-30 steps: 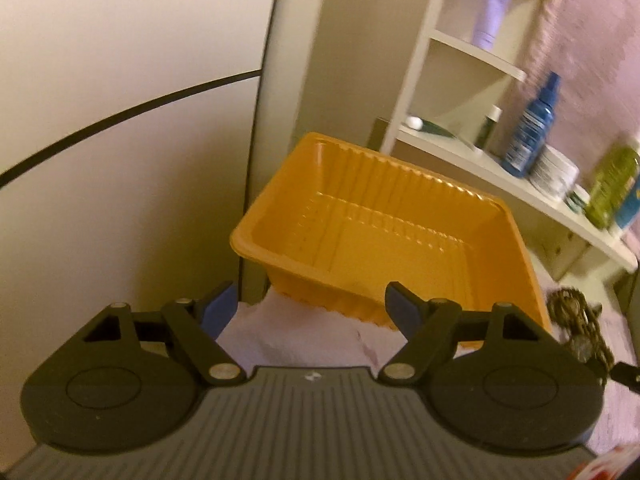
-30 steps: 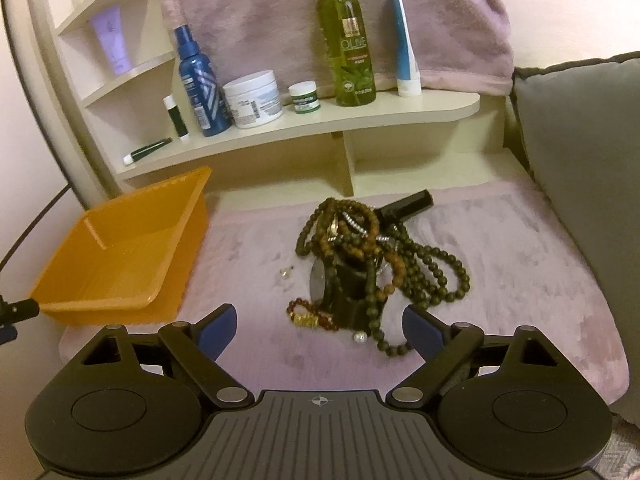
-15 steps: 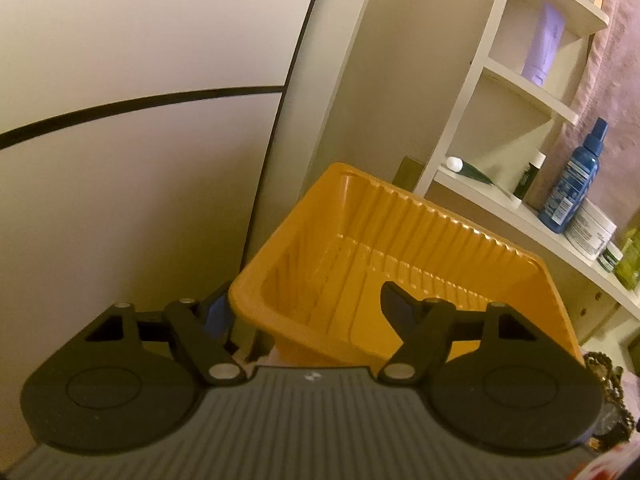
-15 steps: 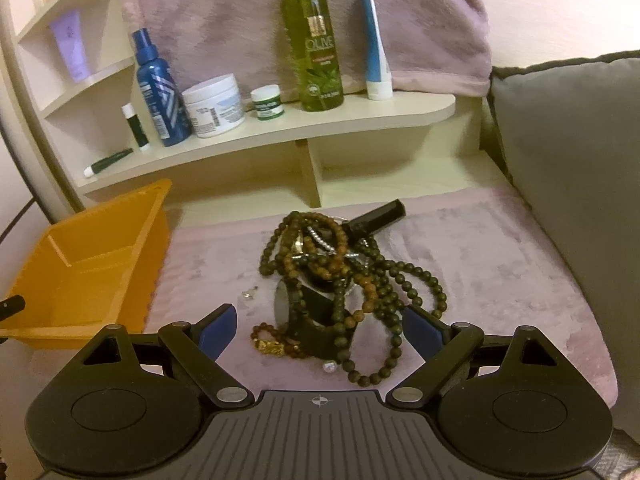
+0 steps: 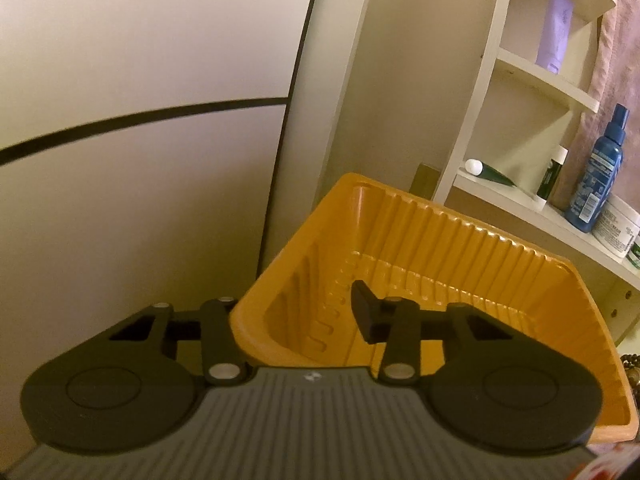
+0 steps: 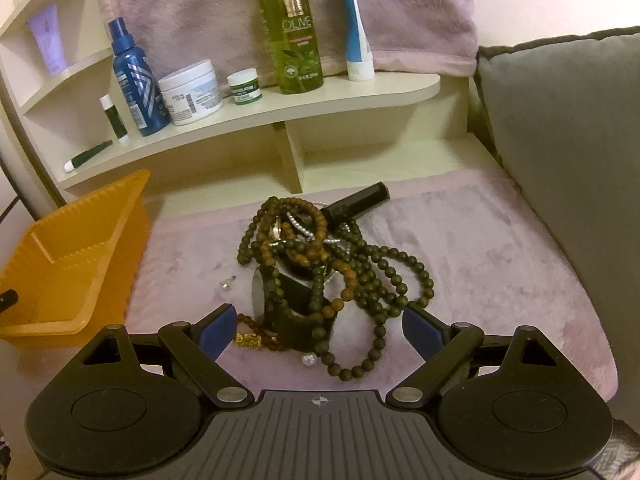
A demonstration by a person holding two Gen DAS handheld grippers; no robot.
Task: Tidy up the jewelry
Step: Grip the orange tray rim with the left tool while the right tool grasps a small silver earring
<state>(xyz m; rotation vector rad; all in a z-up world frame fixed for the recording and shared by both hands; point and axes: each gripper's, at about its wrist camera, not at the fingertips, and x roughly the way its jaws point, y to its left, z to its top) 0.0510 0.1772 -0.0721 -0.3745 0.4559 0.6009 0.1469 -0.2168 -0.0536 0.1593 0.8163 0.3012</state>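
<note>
The left gripper (image 5: 300,320) has just been closing its jaws across the near corner wall of the orange tray (image 5: 460,248), one finger inside, the other hidden outside, while the right gripper (image 6: 316,330) hovers wide apart and empty, the tangled bead jewelry (image 6: 320,264) just ahead between its fingers on the pink mat (image 6: 480,240), the tray to its left.

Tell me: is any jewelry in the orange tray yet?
No, the orange tray shows only bare ribbed plastic; the bead pile lies on the pink cloth.
</note>
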